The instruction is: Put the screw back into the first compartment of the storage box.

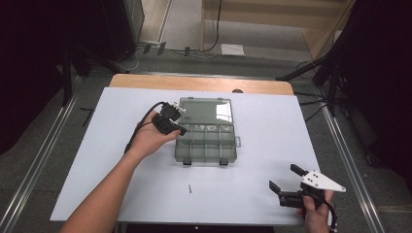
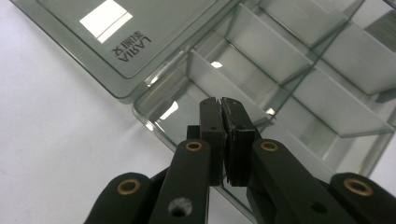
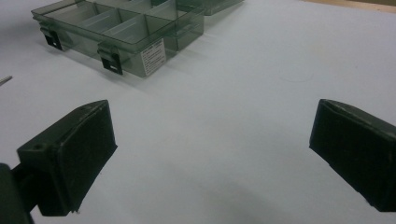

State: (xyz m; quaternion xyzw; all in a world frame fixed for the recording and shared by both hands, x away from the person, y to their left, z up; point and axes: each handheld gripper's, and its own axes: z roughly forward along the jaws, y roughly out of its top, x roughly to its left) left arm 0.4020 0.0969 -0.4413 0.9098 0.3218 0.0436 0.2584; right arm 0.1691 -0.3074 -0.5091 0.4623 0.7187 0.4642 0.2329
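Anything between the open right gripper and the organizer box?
Nothing visible. The right gripper sits open at the table's near right, and bare white tabletop runs from it to the box. The small screw lies off to the side.

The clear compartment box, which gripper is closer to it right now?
Left. The left gripper hangs at the left edge of the compartment box, jaws shut over a corner compartment. The right gripper sits well off, toward the table's near right corner, jaws open.
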